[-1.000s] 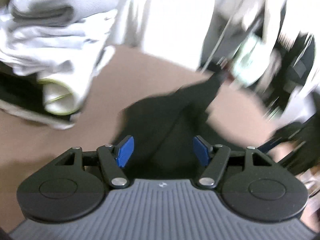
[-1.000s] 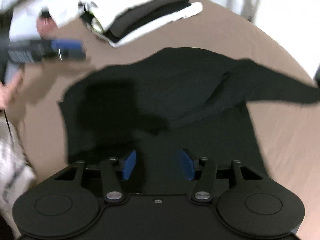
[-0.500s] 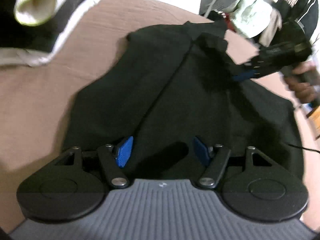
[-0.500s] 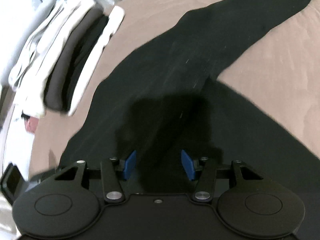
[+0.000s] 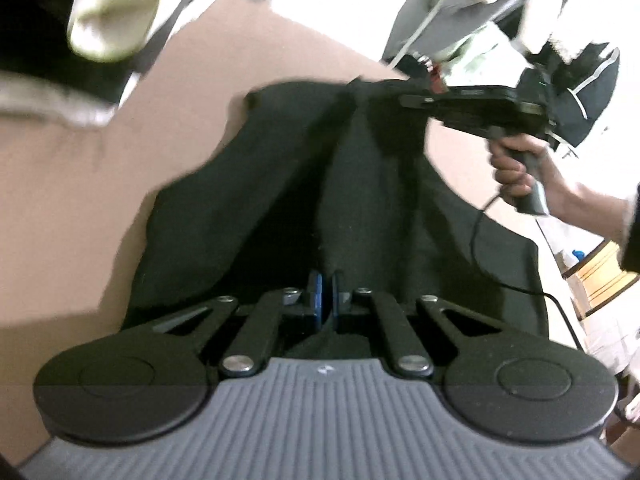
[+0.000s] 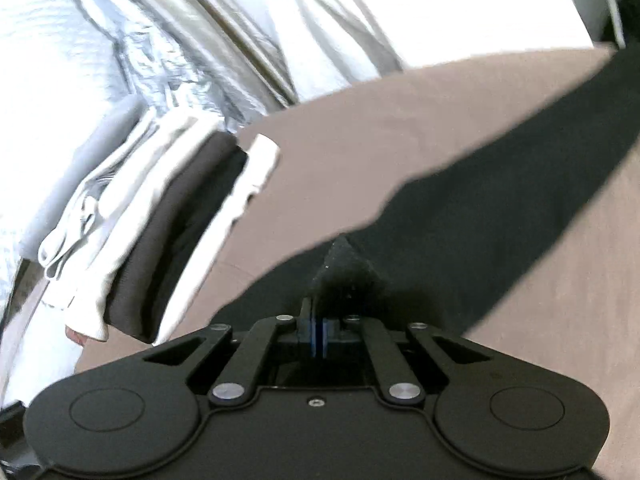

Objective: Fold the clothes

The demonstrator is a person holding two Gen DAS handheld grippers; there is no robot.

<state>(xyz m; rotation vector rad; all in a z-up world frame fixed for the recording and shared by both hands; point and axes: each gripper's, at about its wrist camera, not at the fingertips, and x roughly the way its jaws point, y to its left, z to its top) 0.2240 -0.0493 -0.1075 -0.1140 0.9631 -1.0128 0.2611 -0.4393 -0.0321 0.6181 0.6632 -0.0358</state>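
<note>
Left wrist view: my left tongs (image 5: 323, 280) pinch the black shirt (image 5: 240, 200), which runs toward 12 o'clock, where my right tongs (image 6: 319, 330) pinch its far edge.

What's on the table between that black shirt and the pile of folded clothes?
Nothing: in the right wrist view, only bare brown tabletop separates the black shirt from the folded pile.

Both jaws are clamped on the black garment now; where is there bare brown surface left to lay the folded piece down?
Bare brown tabletop lies between the stack of folded white, brown and black clothes and the black garment, and again right of its stretched sleeve. From the left wrist view, open brown surface also borders the garment's left edge. The far right is crowded: the right gripper, the hand and piled clothing.
</note>
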